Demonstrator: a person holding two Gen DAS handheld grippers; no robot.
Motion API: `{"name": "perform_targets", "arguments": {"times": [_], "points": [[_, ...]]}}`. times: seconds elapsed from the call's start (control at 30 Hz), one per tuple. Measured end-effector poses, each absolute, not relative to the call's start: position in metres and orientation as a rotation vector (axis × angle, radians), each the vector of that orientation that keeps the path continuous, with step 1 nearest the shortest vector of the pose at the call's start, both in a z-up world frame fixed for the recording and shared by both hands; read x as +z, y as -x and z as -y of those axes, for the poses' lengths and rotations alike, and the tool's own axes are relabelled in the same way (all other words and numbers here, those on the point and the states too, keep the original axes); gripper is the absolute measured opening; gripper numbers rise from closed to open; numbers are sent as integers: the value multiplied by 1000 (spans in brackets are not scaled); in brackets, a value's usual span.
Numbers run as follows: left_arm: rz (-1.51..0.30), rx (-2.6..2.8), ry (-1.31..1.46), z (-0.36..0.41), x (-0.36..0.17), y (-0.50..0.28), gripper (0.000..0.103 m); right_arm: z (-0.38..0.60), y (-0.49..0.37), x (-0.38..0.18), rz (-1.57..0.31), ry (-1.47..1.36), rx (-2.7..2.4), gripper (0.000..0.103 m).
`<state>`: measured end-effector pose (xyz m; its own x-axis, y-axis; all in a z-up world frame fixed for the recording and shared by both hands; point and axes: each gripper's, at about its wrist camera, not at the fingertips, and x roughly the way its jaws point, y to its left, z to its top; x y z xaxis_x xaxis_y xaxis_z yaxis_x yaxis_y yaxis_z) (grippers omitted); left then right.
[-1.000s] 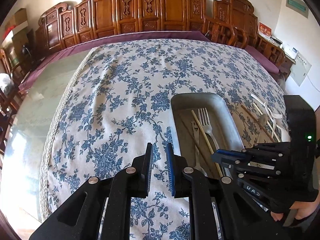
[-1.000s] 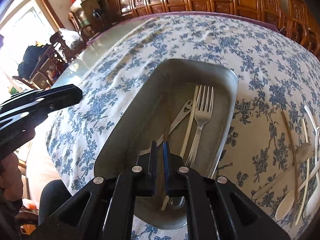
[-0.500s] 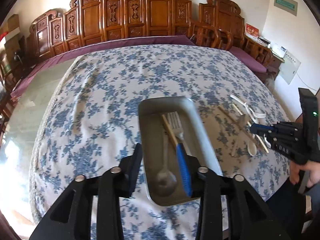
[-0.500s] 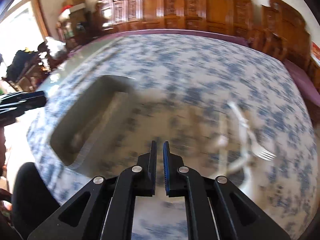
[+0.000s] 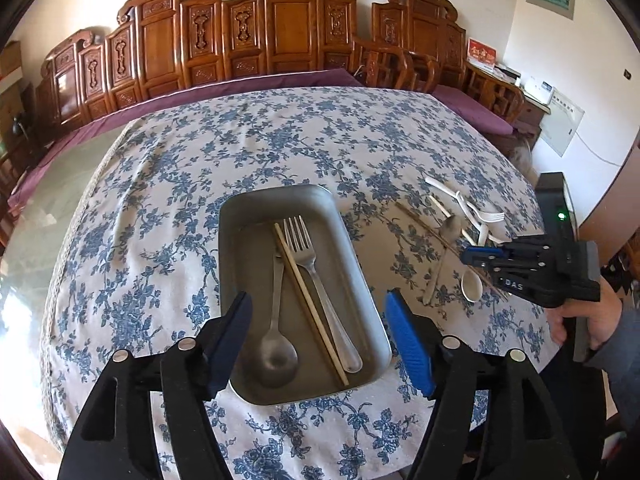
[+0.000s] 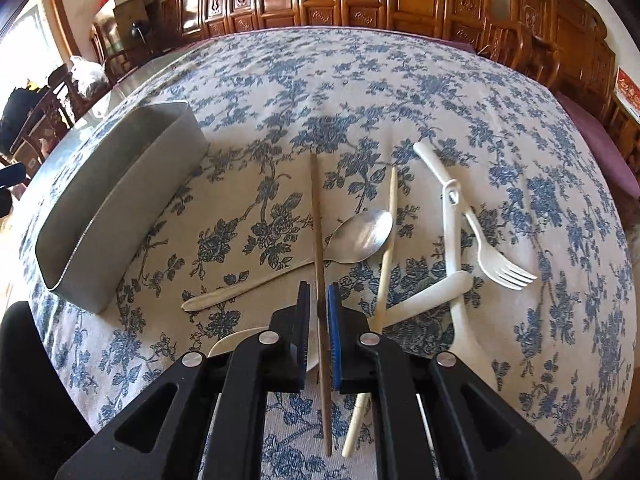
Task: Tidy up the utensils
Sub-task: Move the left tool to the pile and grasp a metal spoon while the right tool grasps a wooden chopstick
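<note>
At the left, the left gripper [image 5: 318, 340] hangs over the near end of the tray [image 5: 236, 216], its jaws wide and just lately spreading, nothing gripped between them. Down in the tray lie a metal spoon [image 5: 276, 344], a pale chopstick [image 5: 310, 304] and a steel fork [image 5: 316, 276], side by side along its length.

Further right, on the flowered cloth [image 6: 360, 80], the loose pile waits: a brown chopstick [image 6: 318, 216], a steel spoon [image 6: 360, 236] whose handle it crosses, a second pale chopstick [image 6: 388, 248], and white plastic pieces ending in a fork [image 6: 500, 264].

The right gripper [image 6: 318, 332] is down over that pile, jaws narrow, straddling the brown chopstick. From here I can't tell whether the pads already pinch it or only flank it; the gap looks barely wider than the stick.

To do this pick cleanly, I'd say close squarely on the stick alone, keeping the tips clear of the white spoon bowl [image 6: 240, 342] beneath, then lift straight up so the crossing spoon isn't dragged along. Carry it level and lay it lengthwise in the tray beside its mate.
</note>
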<state>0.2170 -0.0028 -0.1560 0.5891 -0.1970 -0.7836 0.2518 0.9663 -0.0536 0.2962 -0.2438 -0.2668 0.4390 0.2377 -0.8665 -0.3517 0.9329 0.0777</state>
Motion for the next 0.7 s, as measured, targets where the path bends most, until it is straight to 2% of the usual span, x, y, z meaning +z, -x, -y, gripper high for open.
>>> {"name": "perform_targets", "arguments": {"times": [0.23, 0.3, 0.7], "points": [[-891, -262, -67, 6, -150, -210, 67, 235, -298, -271, -1078, 174, 359, 10], [-888, -264, -69, 8, -148, -209, 68, 233, -297, -269, -1074, 187, 364, 6], [-888, -292, -110, 36, -150, -213, 71, 269, -267, -214, -920, 93, 372, 6]]}}
